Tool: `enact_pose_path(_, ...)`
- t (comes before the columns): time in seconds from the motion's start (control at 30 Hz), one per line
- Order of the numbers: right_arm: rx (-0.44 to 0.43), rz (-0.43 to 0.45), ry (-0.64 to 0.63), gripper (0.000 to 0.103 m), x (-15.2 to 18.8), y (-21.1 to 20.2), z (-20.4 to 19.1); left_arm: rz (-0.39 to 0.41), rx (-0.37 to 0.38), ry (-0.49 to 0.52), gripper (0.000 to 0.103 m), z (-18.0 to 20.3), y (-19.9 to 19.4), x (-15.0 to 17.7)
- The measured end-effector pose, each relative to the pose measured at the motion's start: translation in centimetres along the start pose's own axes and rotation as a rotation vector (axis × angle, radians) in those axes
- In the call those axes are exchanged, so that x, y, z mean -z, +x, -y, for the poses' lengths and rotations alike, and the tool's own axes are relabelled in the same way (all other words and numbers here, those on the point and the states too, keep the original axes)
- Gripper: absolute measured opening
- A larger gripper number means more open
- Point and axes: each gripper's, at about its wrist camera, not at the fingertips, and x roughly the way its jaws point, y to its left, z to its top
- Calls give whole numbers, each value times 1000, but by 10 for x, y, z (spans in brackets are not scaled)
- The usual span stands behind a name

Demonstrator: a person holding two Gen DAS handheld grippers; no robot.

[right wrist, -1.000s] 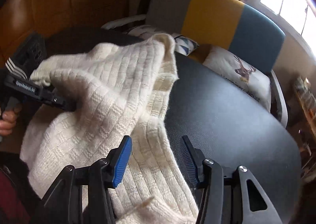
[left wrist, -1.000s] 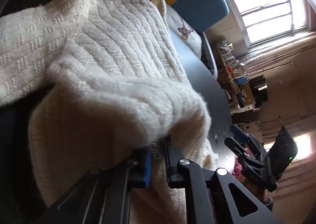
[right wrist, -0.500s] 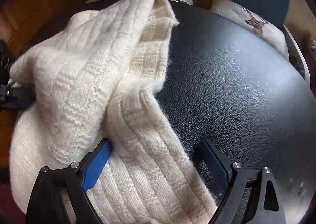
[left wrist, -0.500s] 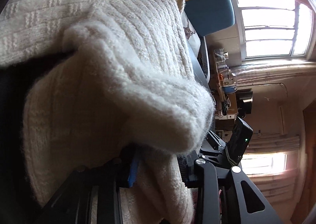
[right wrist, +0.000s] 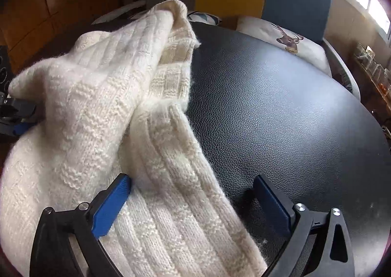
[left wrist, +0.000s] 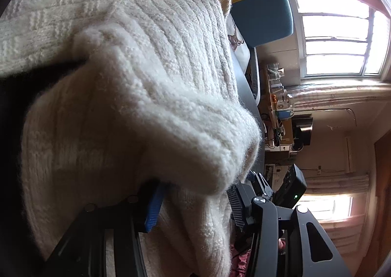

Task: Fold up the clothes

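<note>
both tongs, left (left wrist: pixel 195 206) and right (right wrist: pixel 193 201), spread since earlier, releasing the cream ribbed knit sweater (right wrist: pixel 102 111) folded onto the black leather-textured counter (right wrist: pixel 281 111).

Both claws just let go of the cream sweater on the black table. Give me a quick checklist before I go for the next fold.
1. Right claw clear of cloth: ok, jaws wide and opening, pads not pressing the cream knit sweater that lies between them.
2. Left claw released: cannot tell; jaws opening, but a thick fold drapes over them.
3. Sweater supported by the black table: ok in the right wrist view.
4. Fold lying flat: not ok, top layer bunched and skewed.
5. Table space beside the sweater: ok, bare.
</note>
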Motion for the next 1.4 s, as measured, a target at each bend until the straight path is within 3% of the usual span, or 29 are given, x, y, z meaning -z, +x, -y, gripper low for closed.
enact_pose_path(0.13, 61, -18, -14, 98, 0, 0, 1, 6, -11, 9, 49, 1, 0, 2)
enact_pose_path(0.17, 86, -14, -48, 85, 1, -4, -3, 3, -20, 16, 49, 3, 1, 1)
enact_pose_path(0.2, 115, -12, -83, 65, 2, -8, -8, 1, -29, 23, 49, 6, 1, 1)
enact_pose_path(0.23, 144, -10, -119, 55, 4, -13, -12, -2, -37, 30, 49, 8, 2, 1)
enact_pose_path(0.3, 237, -22, -181, 15, 9, -20, -18, -6, -70, 79, 50, 15, 4, 0)
enact_pose_path(0.43, 379, -63, -223, 13, 30, -21, -6, -7, -166, 250, 44, 41, 14, 6)
enact_pose_path(0.57, 489, -97, -186, 13, 52, -29, 22, -39, -219, 337, 17, 57, 35, 12)
enact_pose_path(0.67, 510, -112, -67, 13, 66, -37, 55, -10, -165, 409, 4, 67, 28, 18)
enact_pose_path(0.7, 507, -119, -27, 13, 70, -40, 65, 1, -128, 407, 3, 72, 25, 18)
enact_pose_path(0.8, 494, -121, 37, 16, 81, -48, 82, 53, -149, 387, 2, 79, 15, 5)
enact_pose_path(0.9, 471, -100, 92, 20, 86, -55, 91, 55, -52, 324, 2, 69, -13, -7)
enact_pose_path(1.0, 478, -72, 132, 23, 85, -54, 97, 100, -60, 268, 13, 59, -44, -16)
enact_pose_path(1.03, 485, -54, 143, 24, 84, -52, 99, 126, -85, 238, 24, 47, -61, -17)
enact_pose_path(1.13, 522, -11, 158, 24, 83, -46, 100, 247, -171, 111, 31, -3, -120, -21)
enact_pose_path(1.27, 563, 12, 176, 24, 83, -42, 97, 373, -310, -8, 56, -59, -179, -15)
enact_pose_path(1.4, 585, -3, 179, 24, 79, -38, 94, 303, -223, -44, 61, -72, -163, -17)
